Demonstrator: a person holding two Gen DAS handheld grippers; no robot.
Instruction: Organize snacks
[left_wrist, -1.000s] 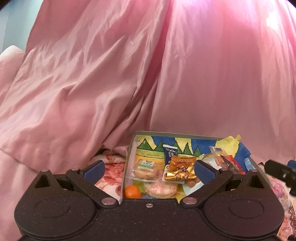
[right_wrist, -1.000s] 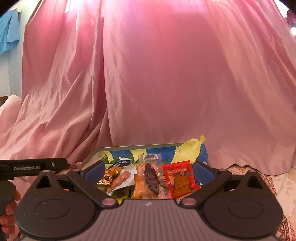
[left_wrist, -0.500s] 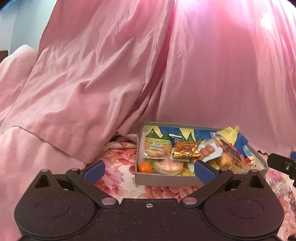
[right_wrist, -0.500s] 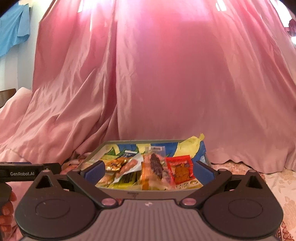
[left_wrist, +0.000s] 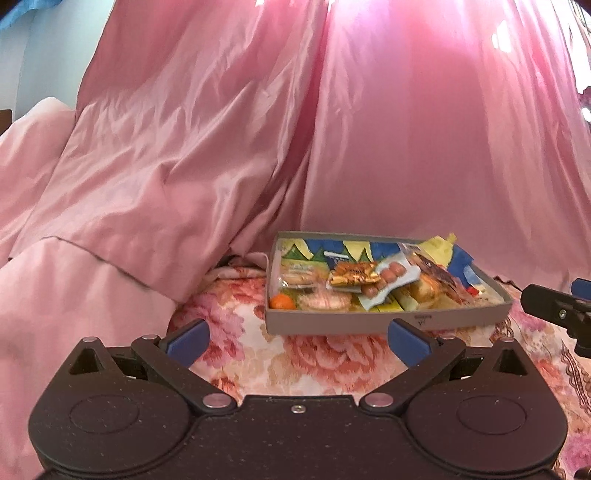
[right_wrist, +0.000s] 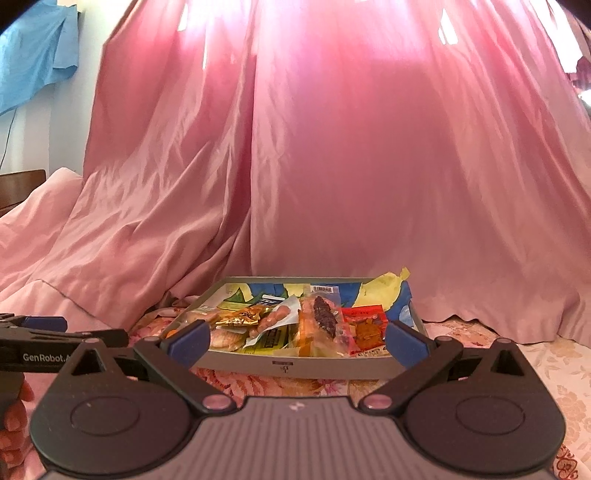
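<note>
A shallow grey box (left_wrist: 384, 322) (right_wrist: 295, 364) full of snacks rests on a floral cloth. In it lie a gold packet (left_wrist: 352, 274) (right_wrist: 242, 316), a pack of small sausages (left_wrist: 388, 277) (right_wrist: 275, 318), round cakes in clear wrap (left_wrist: 323, 300), a small orange (left_wrist: 281, 302), a red packet (right_wrist: 366, 325) and a dark meat stick in clear wrap (right_wrist: 322, 318). My left gripper (left_wrist: 298, 336) is open and empty, short of the box's near wall. Also empty, my open right gripper (right_wrist: 298, 336) hovers level with that wall.
Pink curtain fabric (left_wrist: 332, 147) hangs behind the box and piles up at the left (left_wrist: 74, 277). Floral cloth (left_wrist: 325, 362) covers the surface in front. The other gripper shows at the right edge (left_wrist: 554, 306) and the left edge (right_wrist: 44, 336), with a person's fingers (right_wrist: 14, 424) below.
Both grippers have pulled back from the box, which now looks smaller and farther away. More floral cloth shows in front. Both stay open and empty.
</note>
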